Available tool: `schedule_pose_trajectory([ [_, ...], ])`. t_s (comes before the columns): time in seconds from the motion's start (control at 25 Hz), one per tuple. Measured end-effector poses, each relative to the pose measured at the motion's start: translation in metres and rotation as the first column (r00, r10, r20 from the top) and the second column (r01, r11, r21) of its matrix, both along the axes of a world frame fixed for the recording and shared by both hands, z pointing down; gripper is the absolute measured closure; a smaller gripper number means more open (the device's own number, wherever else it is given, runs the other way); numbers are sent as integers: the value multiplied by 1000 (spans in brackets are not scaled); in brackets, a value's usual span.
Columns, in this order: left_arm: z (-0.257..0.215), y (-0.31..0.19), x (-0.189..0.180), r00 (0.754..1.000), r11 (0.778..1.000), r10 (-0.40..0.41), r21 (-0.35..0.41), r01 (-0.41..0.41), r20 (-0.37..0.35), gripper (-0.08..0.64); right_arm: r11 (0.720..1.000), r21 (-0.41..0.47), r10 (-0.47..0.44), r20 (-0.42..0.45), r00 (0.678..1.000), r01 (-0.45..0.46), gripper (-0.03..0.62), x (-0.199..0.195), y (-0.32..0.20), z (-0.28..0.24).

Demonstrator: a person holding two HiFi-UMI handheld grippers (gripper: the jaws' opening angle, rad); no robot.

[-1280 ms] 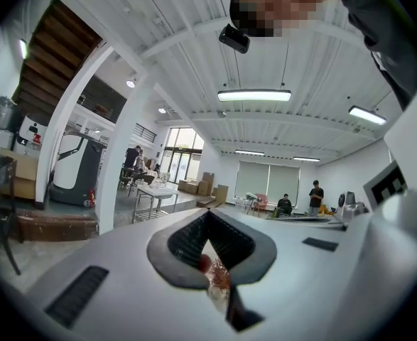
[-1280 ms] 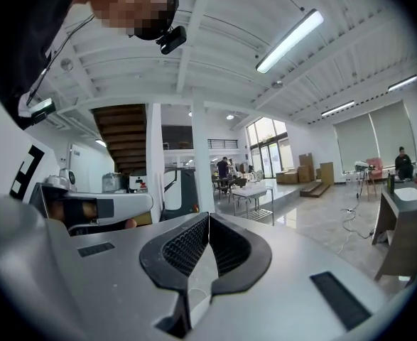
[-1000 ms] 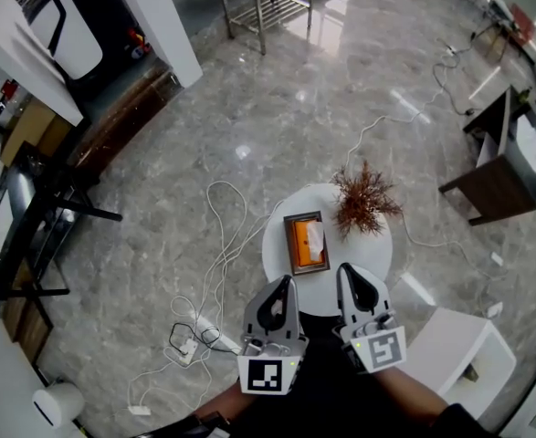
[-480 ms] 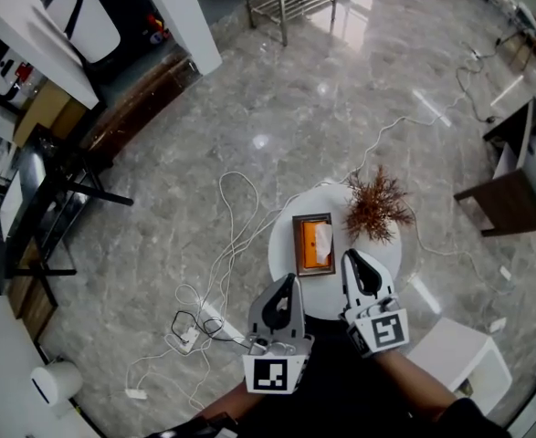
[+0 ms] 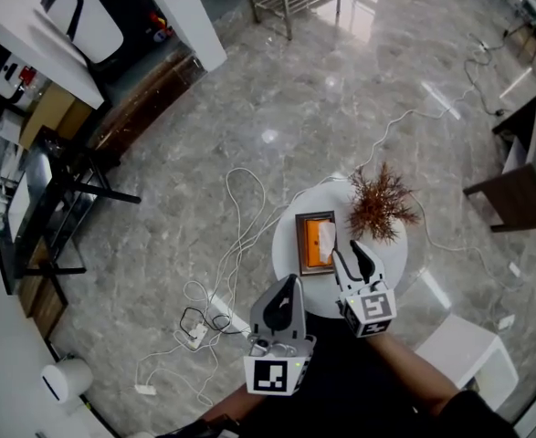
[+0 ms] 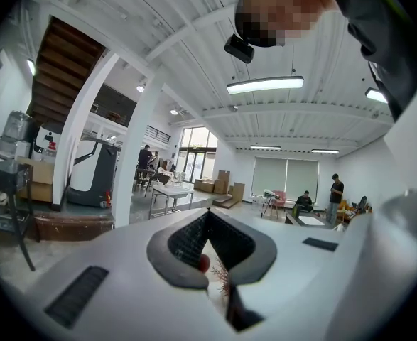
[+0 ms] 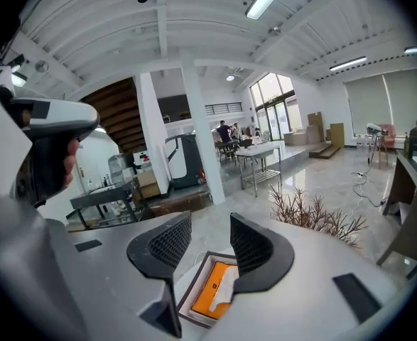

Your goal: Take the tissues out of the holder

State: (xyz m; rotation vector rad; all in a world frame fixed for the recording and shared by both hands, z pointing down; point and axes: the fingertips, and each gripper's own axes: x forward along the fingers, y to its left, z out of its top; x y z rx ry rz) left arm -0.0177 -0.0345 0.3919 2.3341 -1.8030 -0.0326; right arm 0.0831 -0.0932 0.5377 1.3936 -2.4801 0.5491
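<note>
Right gripper [image 5: 348, 249] hangs over the near edge of the round table [image 5: 286, 255], tilted forward and down. Its jaws have just been opening and stand partly apart, with nothing between the pads. Left gripper [image 5: 290, 283] sits further back, off the table's near-left edge, jaws closed together on nothing.

Ahead of the right gripper and slightly to its left lies the holder [image 5: 299, 245], flat on the table. Its long axis runs away from the person, roughly in line with the way the gripper points. An orange pack [image 5: 311, 246] fills it, and the tissues [image 5: 326, 235] stick up on the pack's right side, the side closer to the right gripper. That hand is clearly the nearer one, so I judge the pull is its job: forward and down, onto the white tuft.

From the head view comes the layout, with the dried plant [image 5: 380, 206] just right of the holder. In the right gripper view the holder [image 7: 192, 290] shows below the gap between the jaws, apart from them, with the tissues [image 7: 224, 284] near the right-hand jaw. Nothing of the holder shows in the left gripper view, only the room and a few twigs past its closed tips [image 6: 207, 222]
</note>
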Motion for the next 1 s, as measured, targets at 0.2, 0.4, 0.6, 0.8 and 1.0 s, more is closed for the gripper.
schedule_pose_trajectory([
  [0.2,-1,-2,5,1000,1000,-4,2,4,18,560,997,-76,-6,-5,1000,6,408,1,-5,27],
  [0.4,-1,-1,-3,998,999,-53,-9,53,21,560,991,-136,-3,-9,1000,2,359,-5,-12,52],
  [0.6,-7,-5,-12,998,998,-63,-4,64,28,560,982,-190,-22,-65,998,9,350,-14,-12,80],
  [0.8,-5,-19,-21,1000,999,-29,-19,29,5,560,971,-239,-35,-140,989,0,350,-23,-13,109],
  [1.0,-1,-31,-38,1000,999,-14,-46,13,-16,560,931,-364,-28,-182,983,-40,345,-23,-7,145],
])
